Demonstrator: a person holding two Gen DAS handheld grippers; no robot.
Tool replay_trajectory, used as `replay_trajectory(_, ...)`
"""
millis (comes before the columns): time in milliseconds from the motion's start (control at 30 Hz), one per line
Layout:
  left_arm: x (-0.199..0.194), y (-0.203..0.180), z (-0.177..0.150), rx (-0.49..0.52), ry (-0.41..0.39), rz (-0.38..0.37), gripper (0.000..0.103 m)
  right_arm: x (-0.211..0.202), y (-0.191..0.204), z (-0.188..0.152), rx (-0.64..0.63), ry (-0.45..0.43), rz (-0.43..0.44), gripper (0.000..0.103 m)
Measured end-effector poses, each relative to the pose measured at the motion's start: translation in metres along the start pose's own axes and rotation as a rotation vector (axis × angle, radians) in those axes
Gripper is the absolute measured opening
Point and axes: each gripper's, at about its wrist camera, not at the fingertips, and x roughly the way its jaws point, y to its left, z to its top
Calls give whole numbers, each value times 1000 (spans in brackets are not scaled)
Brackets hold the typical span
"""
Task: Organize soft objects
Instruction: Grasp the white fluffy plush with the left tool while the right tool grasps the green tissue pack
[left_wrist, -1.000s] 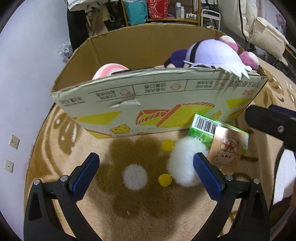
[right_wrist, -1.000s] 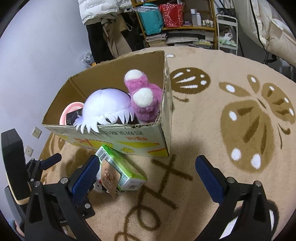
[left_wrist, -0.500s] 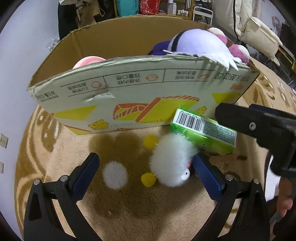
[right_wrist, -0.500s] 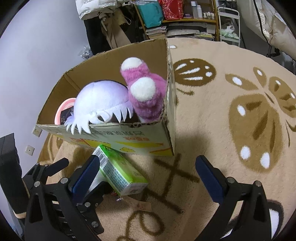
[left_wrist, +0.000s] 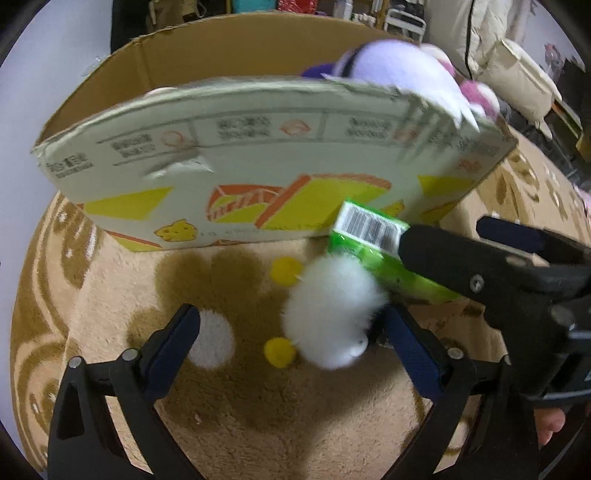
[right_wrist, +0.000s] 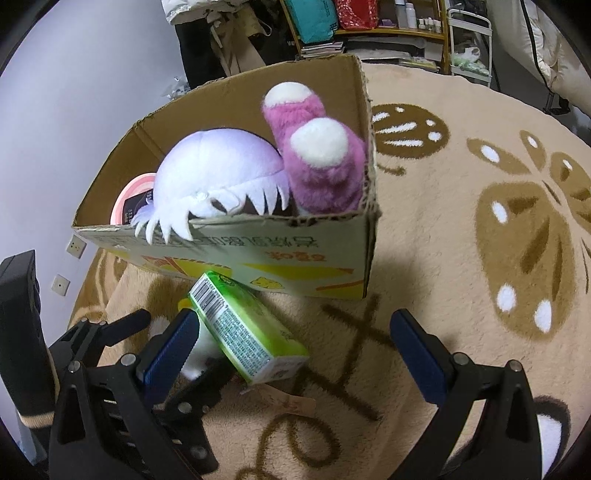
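The left gripper (left_wrist: 291, 328) stands wide open over the carpet (left_wrist: 258, 398). Between its fingers, nearer the right one, lies the white fluffy toy (left_wrist: 328, 314), just in front of the cardboard box (left_wrist: 236, 173). It looks light and very soft, so I would take it around the middle of the body. A green pack (right_wrist: 247, 328) leans on it. The right gripper (right_wrist: 295, 343) is open too.

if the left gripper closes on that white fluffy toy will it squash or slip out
The white fluffy toy looks like long soft pile, so it will probably squash and bulge rather than resist. It seems light for its size, so a lift should be easy. The green box rests against it and the left gripper stands open around it, so closing may nudge the box.
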Motion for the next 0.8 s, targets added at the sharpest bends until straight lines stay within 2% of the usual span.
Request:
replay_trajectory(100, 2, -7, -3, 12, -1, 11, 96, 0, 0, -1, 1, 3, 1, 103)
replay_trajectory(267, 0, -16, -7, 15, -14, -10, 86, 4, -2, -1, 16, 22, 13, 103)
replay_trajectory(400, -2, -13, -6, -11, -28, -52, 72, 7, -2, 0, 13, 35, 34, 101)
replay_trajectory(433, -2, -13, -5, -14, -35, -67, 64, 8, -1, 0, 11, 43, 46, 98)
replay_trajectory(467, -2, -13, -5, -14, -41, -87, 60, 10, -1, 0, 10, 53, 60, 88)
replay_trajectory(533, -3, -14, -5, -8, -37, -115, 48, 13, 0, -1, 13, 71, 93, 77)
replay_trajectory(567, -4, -16, -6, -1, -42, -119, 46, 14, 1, -1, 9, 79, 99, 73)
replay_trajectory(600, -4, -17, -7, 8, -47, -123, 39, 15, 3, -2, 4, 85, 101, 70)
replay_trajectory(633, -4, -18, -6, 13, -44, -133, 38, 17, 3, -3, 0, 92, 108, 62)
replay_trajectory(733, -4, -14, -5, -6, -41, -150, 37, 18, 4, -4, 1, 97, 146, 57)
replay_trajectory(800, -7, -6, -5, -36, -38, -153, 37, 16, 7, -5, -13, 90, 134, 56)
